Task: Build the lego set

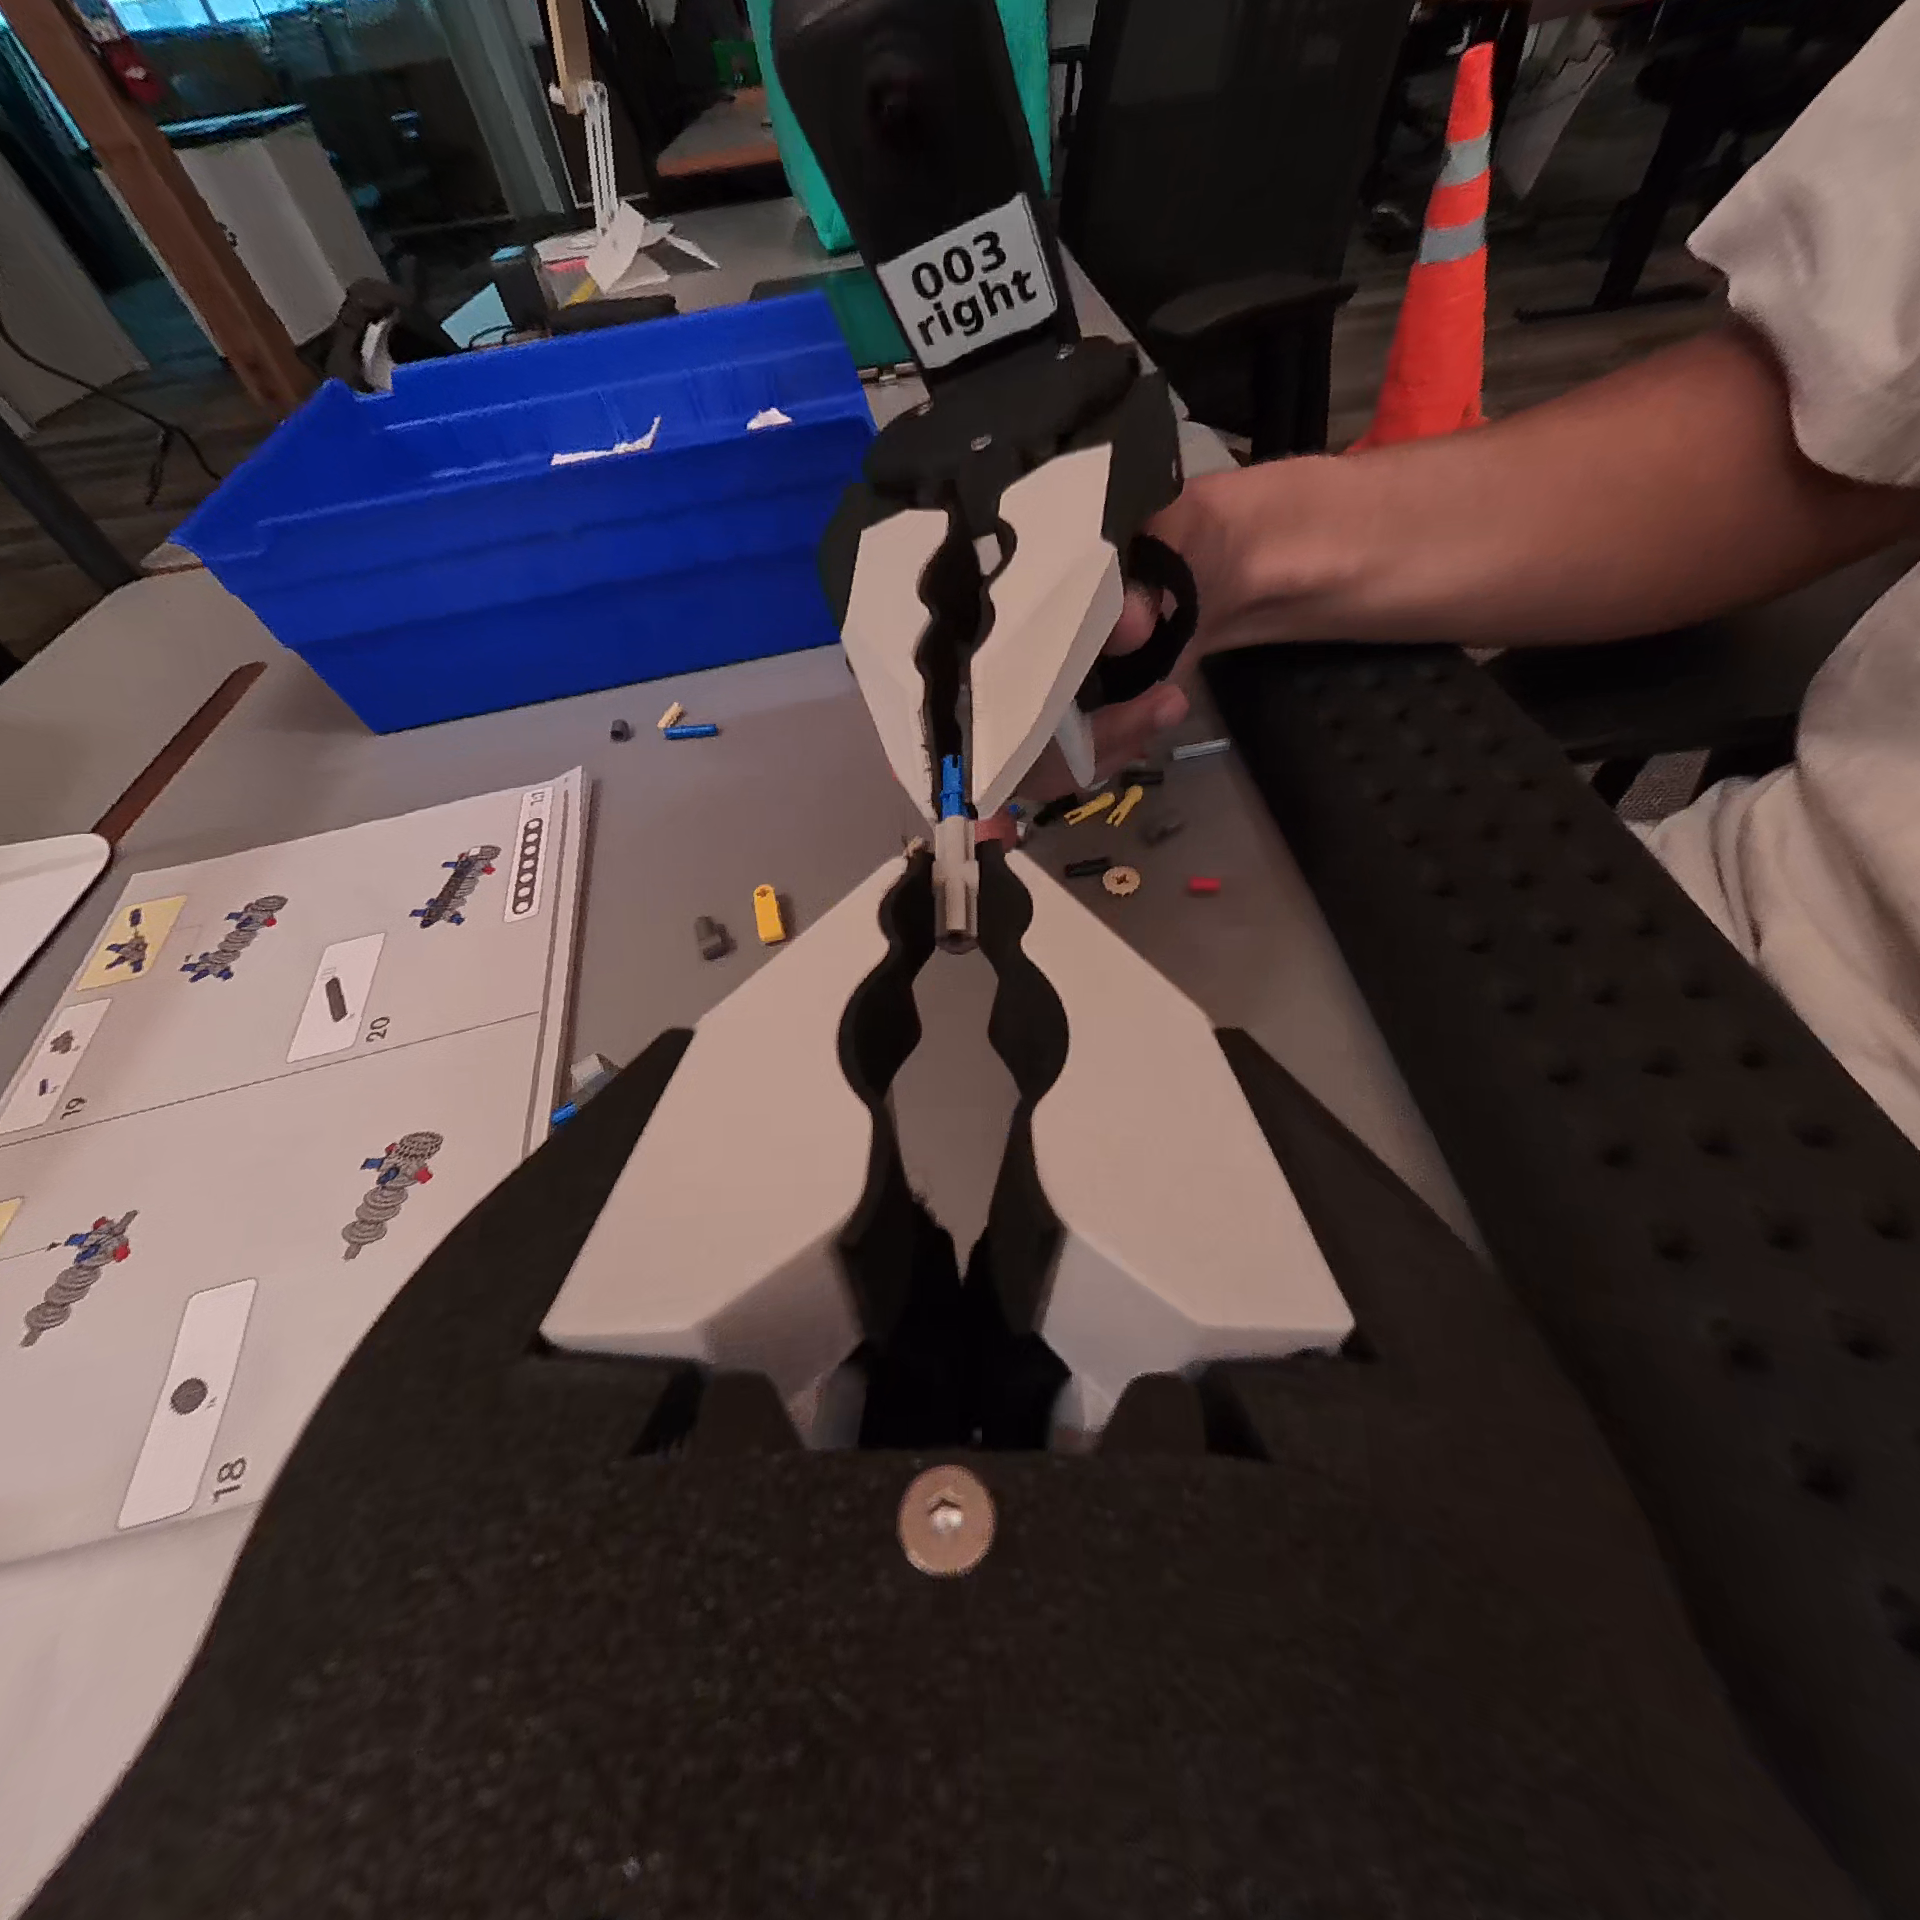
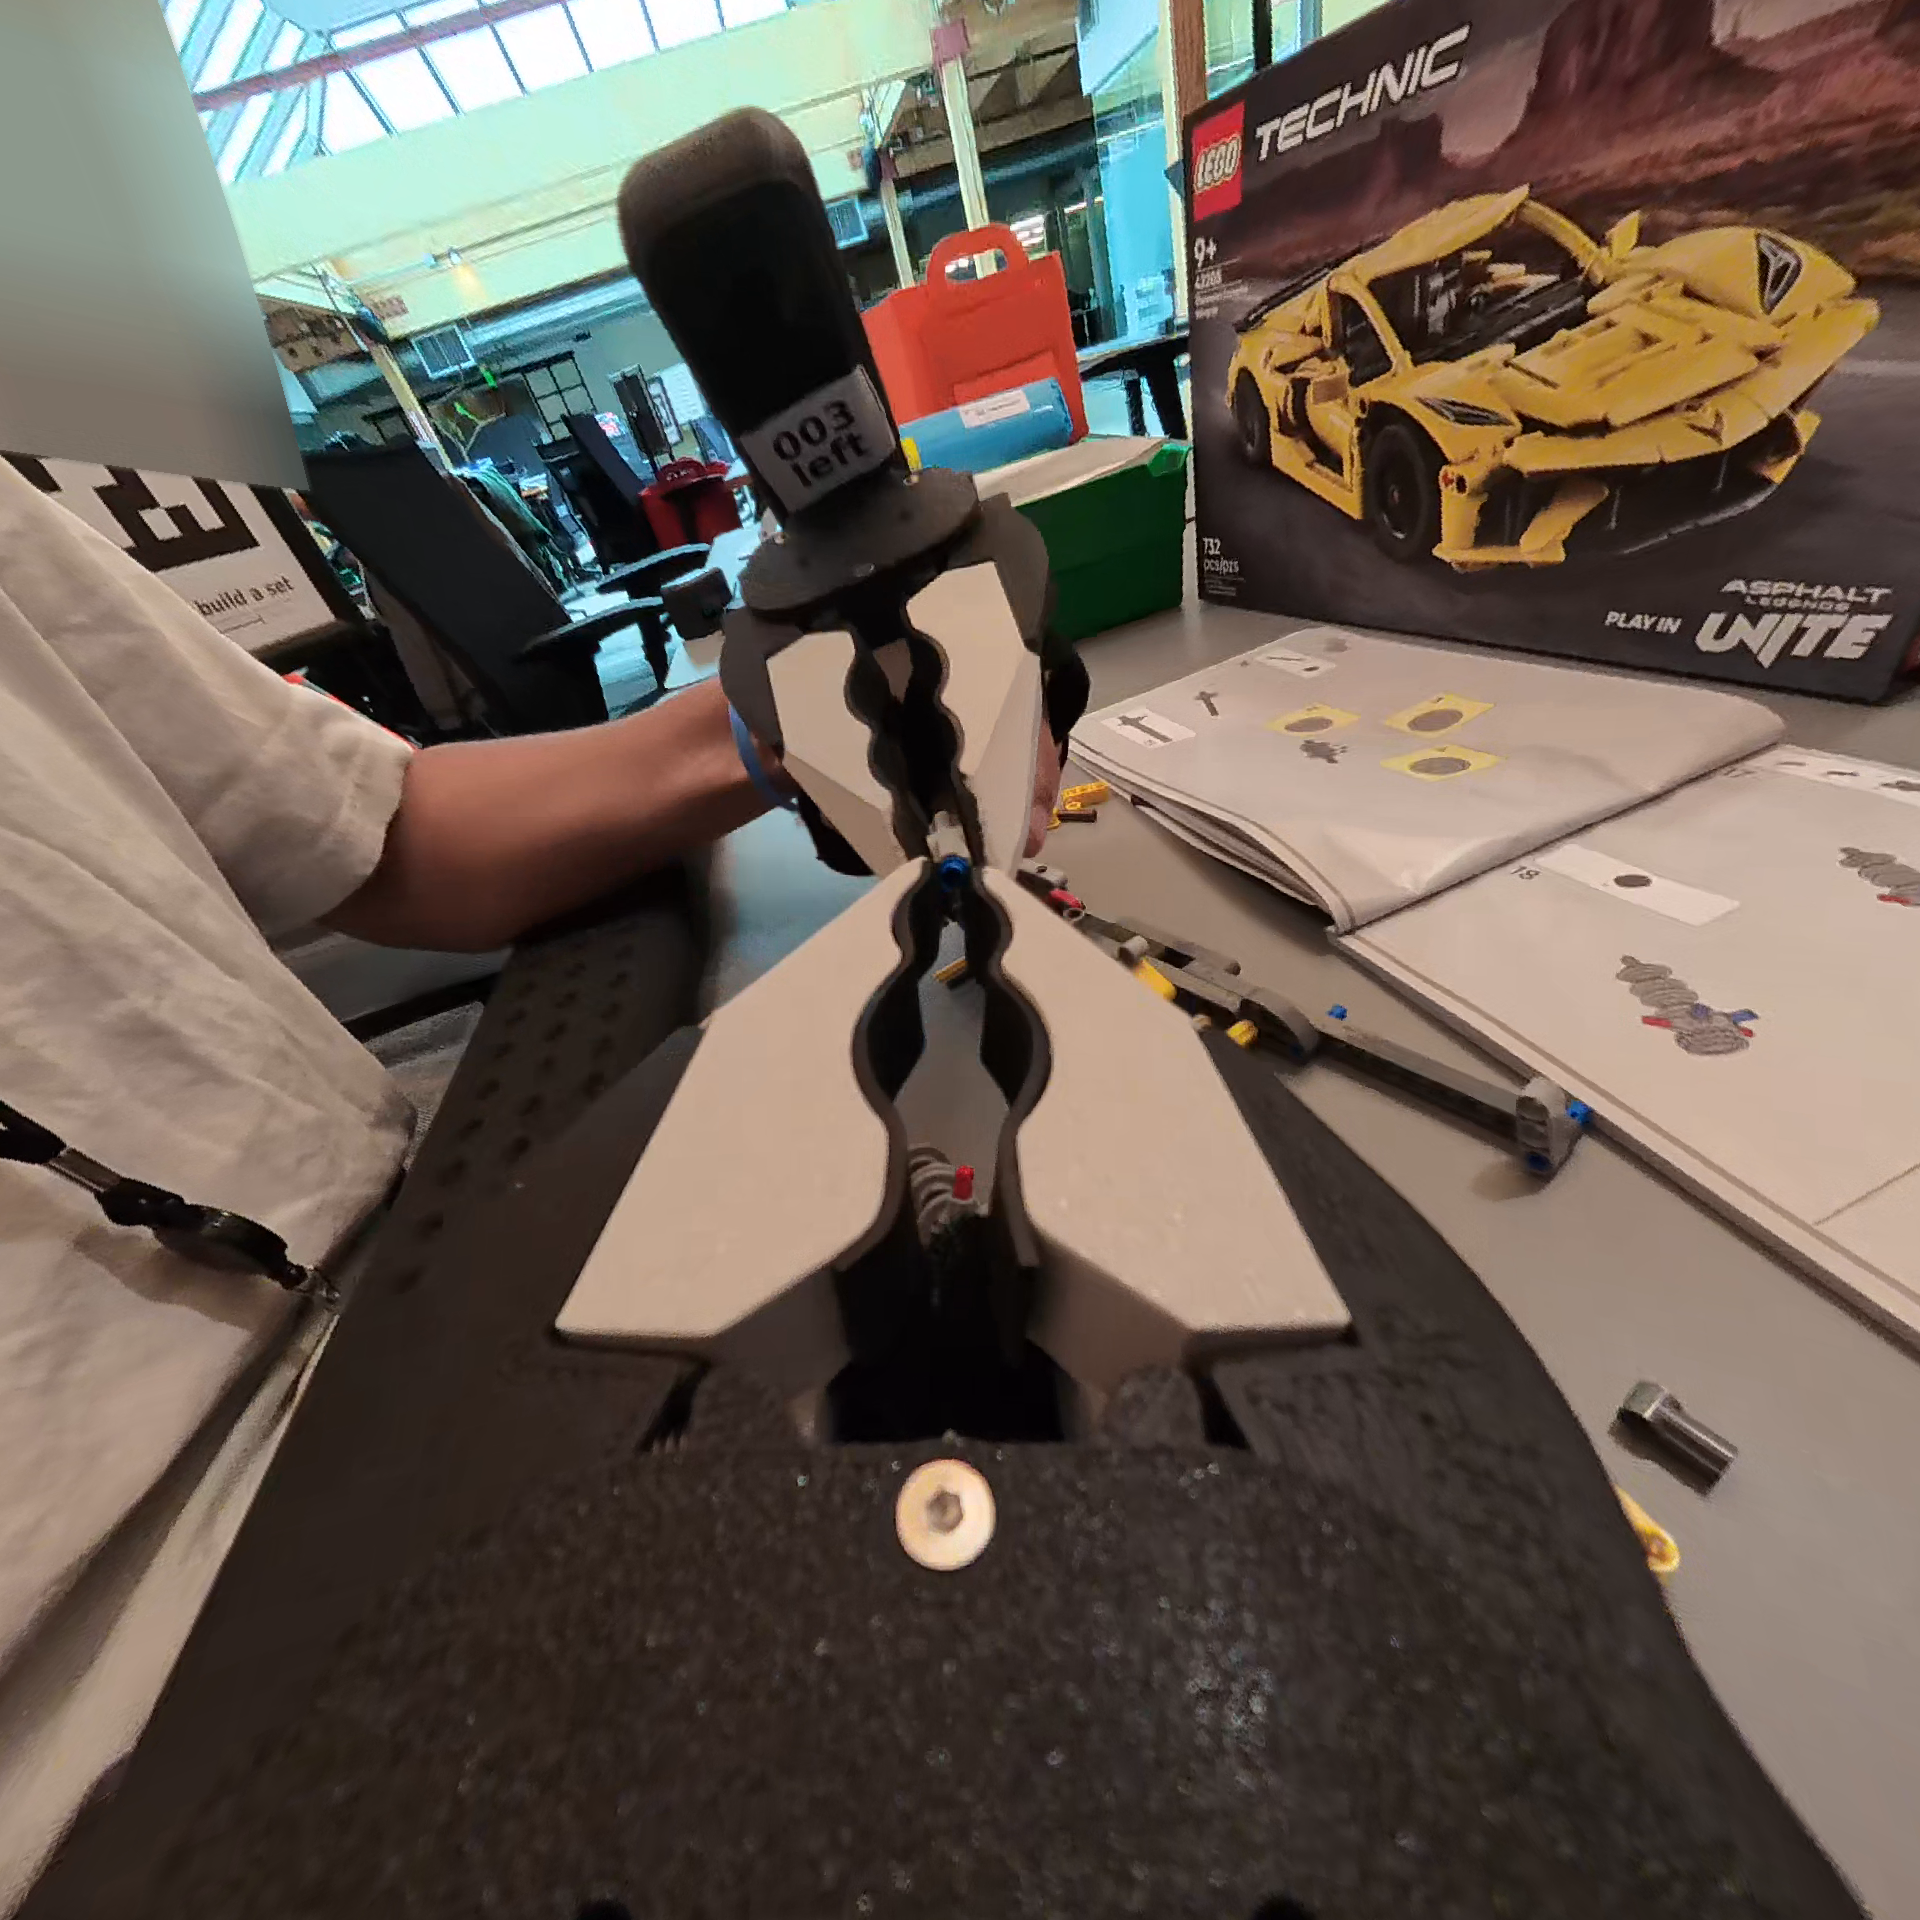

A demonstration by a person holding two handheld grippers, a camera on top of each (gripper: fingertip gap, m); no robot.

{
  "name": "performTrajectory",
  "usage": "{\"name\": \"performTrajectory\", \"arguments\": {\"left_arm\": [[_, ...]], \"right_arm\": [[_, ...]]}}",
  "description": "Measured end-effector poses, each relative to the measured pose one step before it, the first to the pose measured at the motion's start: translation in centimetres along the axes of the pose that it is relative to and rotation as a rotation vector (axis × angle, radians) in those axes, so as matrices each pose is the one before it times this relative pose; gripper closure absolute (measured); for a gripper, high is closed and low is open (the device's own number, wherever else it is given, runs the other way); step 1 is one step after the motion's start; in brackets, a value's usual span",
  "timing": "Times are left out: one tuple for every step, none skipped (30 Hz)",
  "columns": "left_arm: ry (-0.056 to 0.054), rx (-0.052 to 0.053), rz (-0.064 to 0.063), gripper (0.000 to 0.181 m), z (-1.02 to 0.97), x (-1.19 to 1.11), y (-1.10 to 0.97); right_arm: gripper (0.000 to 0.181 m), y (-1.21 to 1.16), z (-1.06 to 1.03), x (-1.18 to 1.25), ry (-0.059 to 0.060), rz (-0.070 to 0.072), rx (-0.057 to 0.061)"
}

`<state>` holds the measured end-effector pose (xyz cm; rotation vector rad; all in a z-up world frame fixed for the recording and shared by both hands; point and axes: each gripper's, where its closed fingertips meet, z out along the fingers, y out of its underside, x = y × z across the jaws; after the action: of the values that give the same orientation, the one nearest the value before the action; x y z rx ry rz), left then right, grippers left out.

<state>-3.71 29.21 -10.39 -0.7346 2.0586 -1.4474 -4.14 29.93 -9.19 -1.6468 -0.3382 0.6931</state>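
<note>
Landmark for all entries: the light grey connector (image 1: 954,883), held in the air above the grey worktop (image 1: 810,977).

1. Left gripper (image 1: 954,878) — nearest in the left wrist view. Fingers drawn in narrow, clamped on the grey connector at its sides, so the open end faces away toward the other tool.
2. Blue pin (image 1: 949,795) — directly beyond the connector, touching or just entering its far end (the joint is too small to say how deep). Held in line with the connector's bore, a likely sign that the step in hand is pressing pin into connector.
3. Right gripper (image 1: 948,781) — beyond the pin, tips pinched narrow on it, pointing back at the connector; head-on alignment lets each tool brace the other's push.
4. Loose parts — yellow piece (image 1: 767,912), tan gear (image 1: 1120,879), red pin (image 1: 1203,885) — on the worktop beneath and beside the connector, within easy reach.
5. Instruction booklet (image 1: 312,997) — left of the connector, lying open for reference.
6. Blue bin (image 1: 540,540) — beyond the connector, to the left.
7. Grey beam assembly (image 2: 1382,1060) — on the worktop off to one side of the connector, in the right wrist view.
8. Set box (image 2: 1558,343) — farthest, upright behind the booklet.
</note>
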Motion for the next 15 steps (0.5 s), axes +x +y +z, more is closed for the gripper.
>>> {"name": "performTrajectory", "arguments": {"left_arm": [[0.0006,0.0007,-0.0006,0.175,0.062,0.031,-0.04],[0.0044,0.0096,-0.0062,0.175,0.017,0.047,-0.145],[0.0002,0.0159,-0.0097,0.175,-0.016,-0.046,-0.237],[0.0046,0.0221,-0.0119,0.175,-0.027,-0.004,-0.331],[0.0155,0.0289,-0.0181,0.175,-0.045,0.15,-0.437],[0.0162,0.0371,-0.0171,0.175,-0.052,0.187,-0.572],[0.008,0.0332,-0.0131,0.174,-0.03,0.099,-0.488],[0.0032,0.0064,-0.0061,0.174,-0.012,0.026,-0.11],[-0.0078,-0.0044,0.0052,0.174,-0.003,-0.12,0.046],[-0.0061,0.0036,-0.0015,0.174,0.009,-0.089,-0.058],[-0.0009,0.0075,-0.0063,0.174,-0.02,-0.036,-0.093],[-0.0031,-0.0016,0.0006,0.174,-0.02,-0.068,0.013],[-0.0075,-0.0016,0.0026,0.174,0.016,-0.138,0.018],[-0.0071,0.0123,-0.0042,0.174,0.017,-0.132,-0.182],[-0.0041,0.0172,-0.0085,0.174,0.017,-0.096,-0.237]], "right_arm": [[0.178,-0.012,-0.075,-0.002,-0.0031,0.0052,0.0058],[0.178,-0.058,-0.058,-0.085,-0.005,-0.0038,0.0038],[0.178,-0.226,-0.033,-0.025,-0.0026,0.0025,0.0153],[0.178,-0.288,-0.029,-0.038,-0.0041,0.0013,0.0234],[0.178,-0.343,-0.041,-0.225,-0.0166,0.0094,0.0231],[0.179,-0.407,0.027,-0.303,-0.0177,0.0095,0.027],[0.179,-0.35,0.145,-0.269,-0.0117,0.0042,0.0255],[0.178,-0.193,0.017,-0.095,-0.0043,0.0017,0.0103],[0.178,0.029,0.011,0.114,0.0076,-0.0075,-0.0032],[0.178,-0.053,-0.008,0.097,0.0043,0.0022,0.0033],[0.178,-0.143,0.026,0.032,-0.0001,0.0091,0.0109],[0.178,-0.048,0.046,0.029,0.0031,-0.0011,0.004],[0.178,0.003,0.001,0.145,0.0084,-0.0034,-0.0025],[0.178,-0.22,-0.018,0.121,0.0044,0.0057,0.0129],[0.178,-0.337,0.006,0.073,0.0018,0.0095,0.0184]]}}
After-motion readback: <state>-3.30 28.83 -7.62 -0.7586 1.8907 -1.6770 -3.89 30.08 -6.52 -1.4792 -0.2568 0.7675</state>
